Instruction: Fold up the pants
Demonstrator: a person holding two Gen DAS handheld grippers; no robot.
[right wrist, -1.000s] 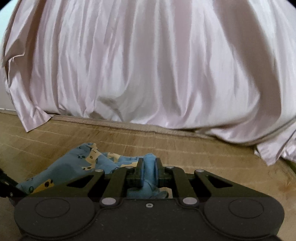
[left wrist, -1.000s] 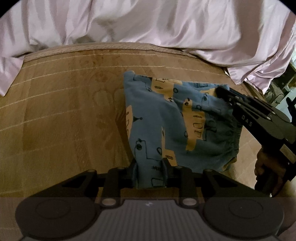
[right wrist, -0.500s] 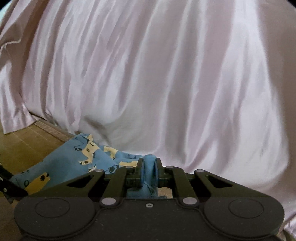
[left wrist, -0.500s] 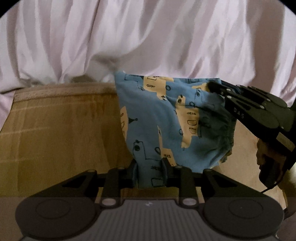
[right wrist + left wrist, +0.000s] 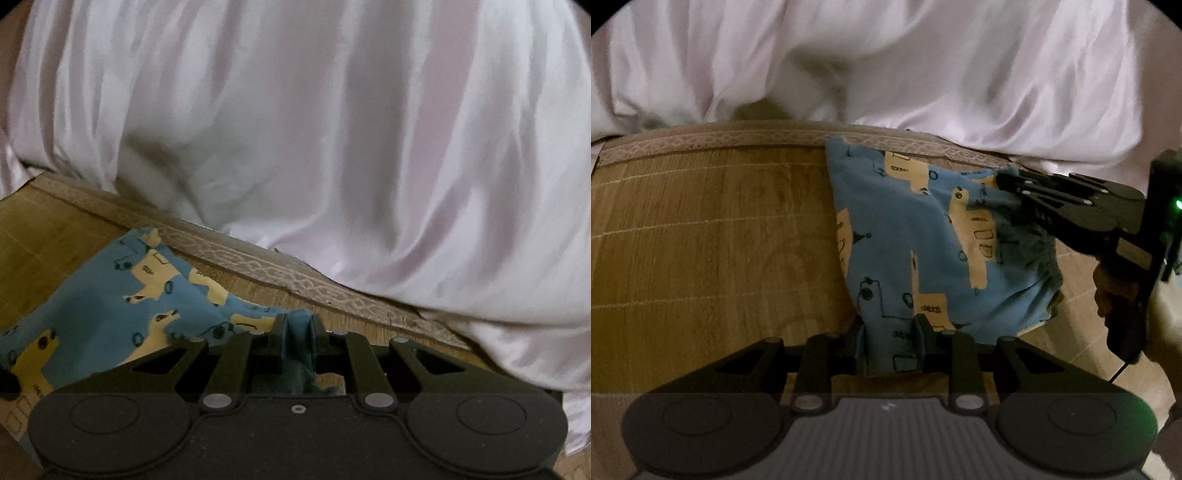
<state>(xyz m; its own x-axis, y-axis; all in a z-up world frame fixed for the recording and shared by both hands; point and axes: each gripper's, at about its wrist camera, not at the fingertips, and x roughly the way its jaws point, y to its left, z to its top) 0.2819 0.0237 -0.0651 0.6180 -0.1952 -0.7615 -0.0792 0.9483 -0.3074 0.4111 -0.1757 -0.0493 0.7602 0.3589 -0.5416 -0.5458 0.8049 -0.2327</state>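
Both grippers were clamped on the small blue cotton pants with yellow vehicle print [image 5: 923,236]: the left gripper [image 5: 891,341] pinched a near corner, the right gripper [image 5: 297,334] pinched the bunched edge on the right. The pants hung stretched between them over the woven tan bamboo mat [image 5: 713,240], far corner near the mat's patterned border, just short of the pale pink satin sheet [image 5: 332,129]. The held edge ran near-left to far-right; lay-down probably went forward.
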